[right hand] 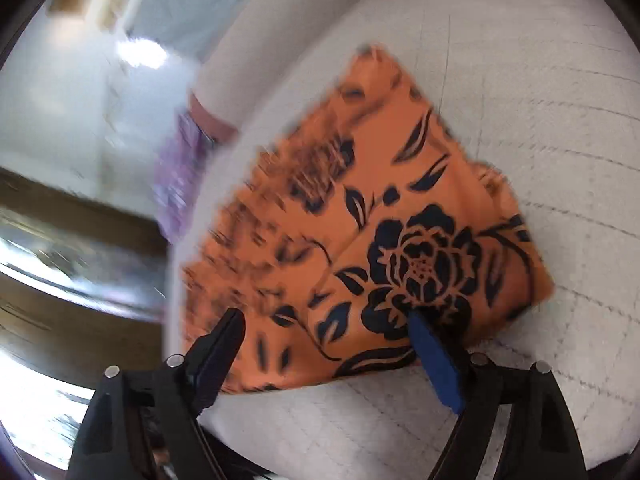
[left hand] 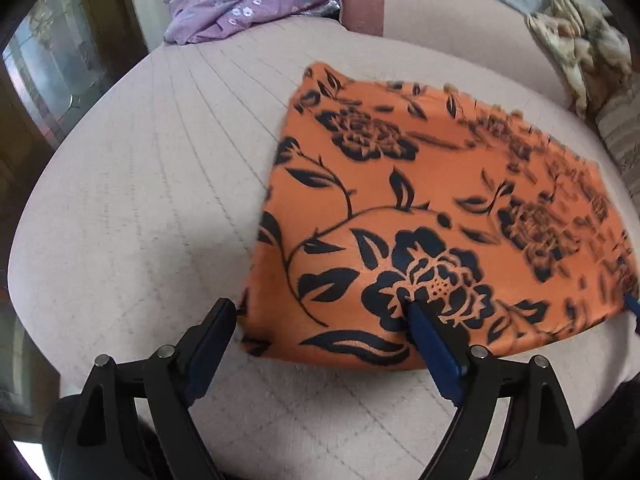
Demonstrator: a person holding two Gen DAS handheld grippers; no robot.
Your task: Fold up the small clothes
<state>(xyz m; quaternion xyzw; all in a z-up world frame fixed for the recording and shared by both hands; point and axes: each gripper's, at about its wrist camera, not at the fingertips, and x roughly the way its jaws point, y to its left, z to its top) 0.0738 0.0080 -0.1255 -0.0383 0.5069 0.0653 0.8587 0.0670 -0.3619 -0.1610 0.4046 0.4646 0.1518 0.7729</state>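
Observation:
An orange cloth with black flowers (left hand: 420, 216) lies folded flat on the pale quilted bed (left hand: 140, 208). My left gripper (left hand: 320, 308) is open at the cloth's near left corner, its fingers wide apart and holding nothing. The cloth also shows in the right wrist view (right hand: 380, 220), blurred by motion, with a folded layer on top. My right gripper (right hand: 324, 316) is open over the cloth's near edge, empty. A blue tip of the right gripper (left hand: 632, 304) shows at the cloth's right edge in the left wrist view.
A purple flowered garment (left hand: 252, 0) lies crumpled at the bed's far left. A cream patterned pillow (left hand: 580, 44) sits at the far right. A pink bolster (left hand: 440, 12) runs along the back. A dark wooden cabinet with glass (left hand: 52, 60) stands left of the bed.

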